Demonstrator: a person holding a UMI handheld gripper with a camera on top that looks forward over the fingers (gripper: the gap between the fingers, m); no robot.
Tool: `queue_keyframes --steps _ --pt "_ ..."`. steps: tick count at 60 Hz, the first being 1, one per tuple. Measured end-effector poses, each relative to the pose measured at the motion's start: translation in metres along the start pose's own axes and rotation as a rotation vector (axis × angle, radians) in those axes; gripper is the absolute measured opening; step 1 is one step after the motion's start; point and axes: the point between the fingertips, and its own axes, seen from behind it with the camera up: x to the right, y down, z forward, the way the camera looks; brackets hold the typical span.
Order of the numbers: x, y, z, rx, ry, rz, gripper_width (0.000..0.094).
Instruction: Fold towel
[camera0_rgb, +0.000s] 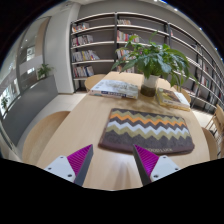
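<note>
A towel (147, 131) with a zigzag pattern in grey, orange and cream lies flat on the light wooden table (80, 125), just ahead of my fingers and a little to the right. My gripper (112, 158) is open and empty, held above the bare table in front of the towel's near edge. The magenta pads (78, 157) face each other with a wide gap and nothing between them.
Beyond the towel stand a potted green plant (152, 62) and an open book (115, 89). Wooden chairs stand at the far side of the table (95, 80) and at its right (218, 125). Bookshelves (98, 40) line the back wall.
</note>
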Motion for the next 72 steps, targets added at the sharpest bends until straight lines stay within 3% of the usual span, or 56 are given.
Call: queue_keyframes --steps 11,19,23,31,36,39,45,54,62,67,72 --pt "-0.009 -0.047 0.080 -0.003 0.056 0.042 0.0796" --pt "0.003 -0.041 0.114 -0.089 0.112 0.024 0.0705" --pt "0.015 -0.044 0.116 -0.085 0.168 0.013 0.0476" --pt "0.031 -0.042 0.116 -0.099 0.232 -0.032 0.0159" --pt "0.033 -0.040 0.113 -0.124 0.227 -0.101 0.0081" --pt "0.031 -0.041 0.110 -0.140 0.199 -0.092 0.0079" --pt "0.043 -0.065 0.087 -0.081 0.163 -0.016 0.0080" --pt "0.120 -0.100 0.039 -0.005 0.207 0.044 0.0078" --pt "0.212 -0.103 0.018 0.007 0.275 0.062 0.0080" --pt "0.259 -0.087 0.022 -0.013 0.291 0.062 0.0146" --pt "0.281 -0.051 0.040 -0.071 0.244 0.064 0.0309"
